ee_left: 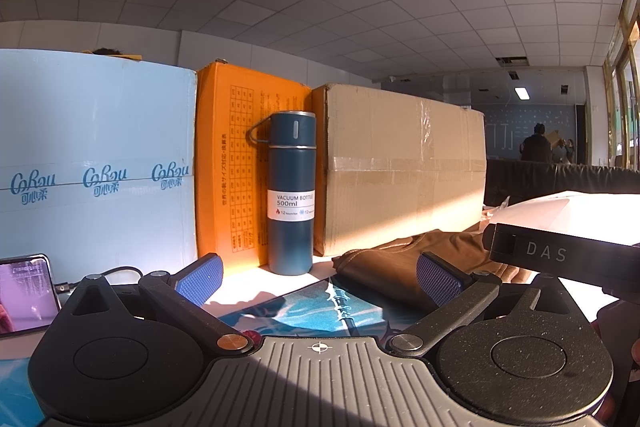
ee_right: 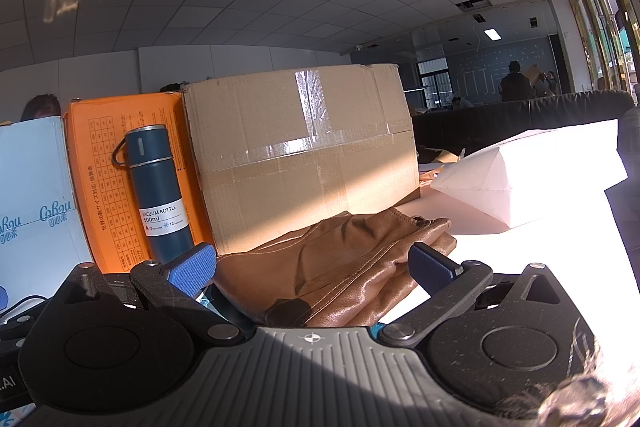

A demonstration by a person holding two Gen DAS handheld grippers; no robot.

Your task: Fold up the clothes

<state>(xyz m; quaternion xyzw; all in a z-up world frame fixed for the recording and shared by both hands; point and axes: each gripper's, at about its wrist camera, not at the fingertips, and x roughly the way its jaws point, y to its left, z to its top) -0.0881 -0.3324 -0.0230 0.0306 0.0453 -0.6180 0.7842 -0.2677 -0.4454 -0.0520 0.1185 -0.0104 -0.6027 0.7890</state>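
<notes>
A brown leather-like garment (ee_right: 340, 267) lies bunched on the white table in front of a cardboard box. It also shows in the left wrist view as a brown heap (ee_left: 404, 251) ahead and to the right. My right gripper (ee_right: 312, 269) is open, its blue pads on either side of the near end of the garment, which lies low between them. My left gripper (ee_left: 318, 277) is open too, over a blue printed mat (ee_left: 304, 311), with nothing between its fingers. The right gripper's black body (ee_left: 560, 255) marked "DAS" crosses the right of the left wrist view.
Along the back stand a light blue box (ee_left: 96, 163), an orange box (ee_left: 236, 167), a dark blue vacuum bottle (ee_left: 291, 195) and a taped cardboard box (ee_left: 404, 163). A phone (ee_left: 24, 291) lies at the left. A white foam block (ee_right: 532, 171) sits at the right. People stand far behind.
</notes>
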